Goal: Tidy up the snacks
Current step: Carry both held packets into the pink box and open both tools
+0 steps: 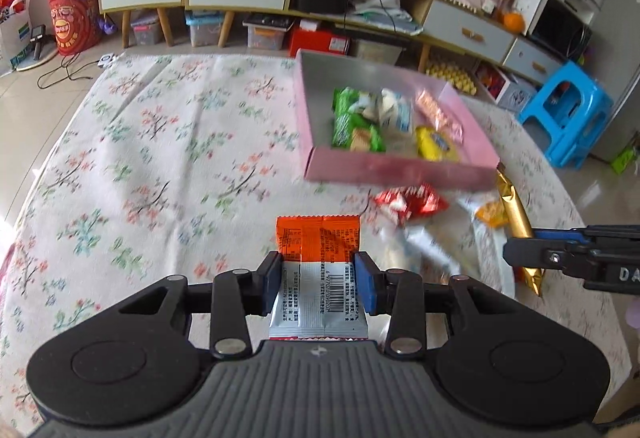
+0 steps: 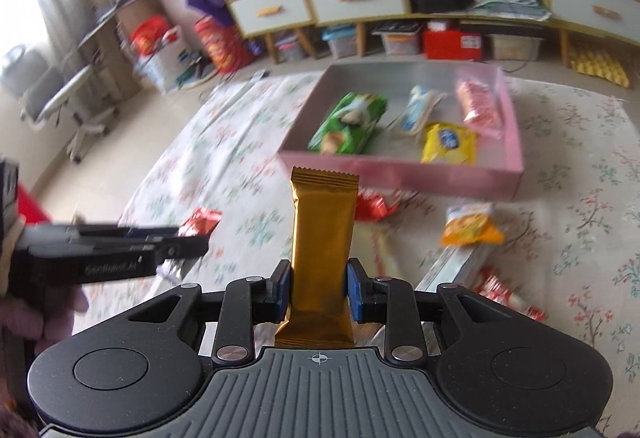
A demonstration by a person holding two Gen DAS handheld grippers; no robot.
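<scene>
Two grippers are at work, each holding one snack. The left gripper (image 1: pixel 318 272) is clamped on an orange and silver packet (image 1: pixel 319 270), its pads pressing the packet's two edges. The right gripper (image 2: pixel 319 288) is closed tight on a gold bar (image 2: pixel 322 238), which stands upright between the pads.

One pink box (image 1: pixel 400 167) sits on the flowered tablecloth (image 1: pixel 160 157), beyond both grippers. Inside it lie five snacks: two green packets (image 1: pixel 352 121), one white and blue packet (image 2: pixel 418 109), one pink packet (image 2: pixel 478 103) and one yellow packet (image 2: pixel 448 143).

Loose on the cloth in front of the box, the left view shows a red wrapper (image 1: pixel 412 199) and an orange bag (image 1: pixel 494 213). The right view shows more: a second red wrapper (image 2: pixel 200 222) near the left gripper, a long white box (image 2: pixel 456 266) and a red and white packet (image 2: pixel 508 294) beside it.

Only the left view shows the blue stool (image 1: pixel 568 113) and the microwave (image 1: pixel 560 25); only the right view shows the office chair (image 2: pixel 68 97). Each view catches the other gripper from the side.
</scene>
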